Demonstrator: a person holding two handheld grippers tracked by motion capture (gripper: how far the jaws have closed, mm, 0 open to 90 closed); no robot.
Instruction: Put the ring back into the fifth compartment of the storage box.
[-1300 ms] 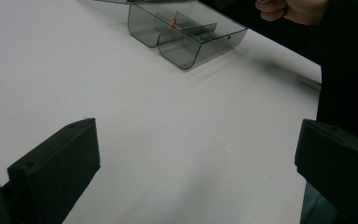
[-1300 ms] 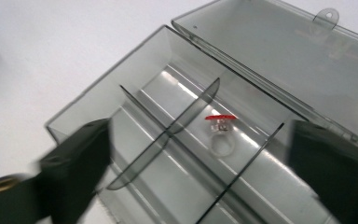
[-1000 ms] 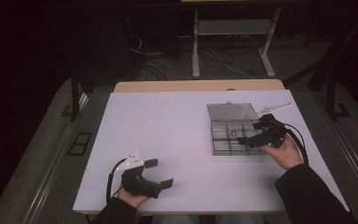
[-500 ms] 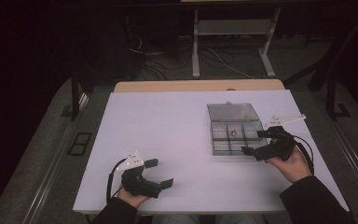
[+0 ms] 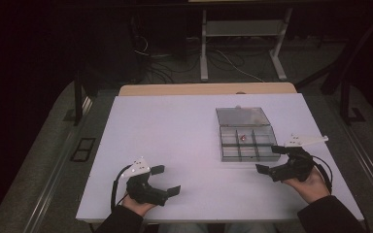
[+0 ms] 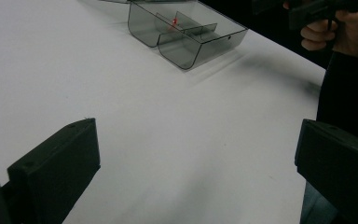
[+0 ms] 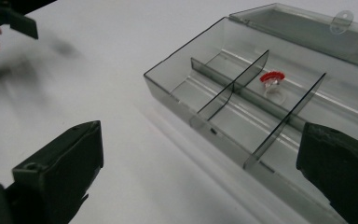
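The right gripper (image 5: 272, 159) hovers just above the white table (image 5: 175, 136) with its fingers (image 7: 60, 172) spread wide and nothing between them. Directly ahead of those fingers, close but not touching, sits a clear smoked plastic box (image 7: 242, 98) with dividers and its lid (image 7: 303, 28) folded back flat behind it. In the middle compartment of the far row, beyond the fingertips, lies a small red-topped ring (image 7: 272, 80); in the high view it shows as a tiny red spot (image 5: 243, 138) inside the box (image 5: 246, 141).

The left gripper (image 5: 164, 180) rests at the near edge of the table, well apart from the box, held in the person's left hand (image 5: 137, 204). Its fingers (image 6: 56, 168) are also fully parted and grip nothing; bare table lies between them. Far ahead of those fingers and off to their right, the box (image 6: 186, 32) stands with the red ring (image 6: 174, 21) visible inside, and the right hand (image 6: 340, 32) shows beyond it.
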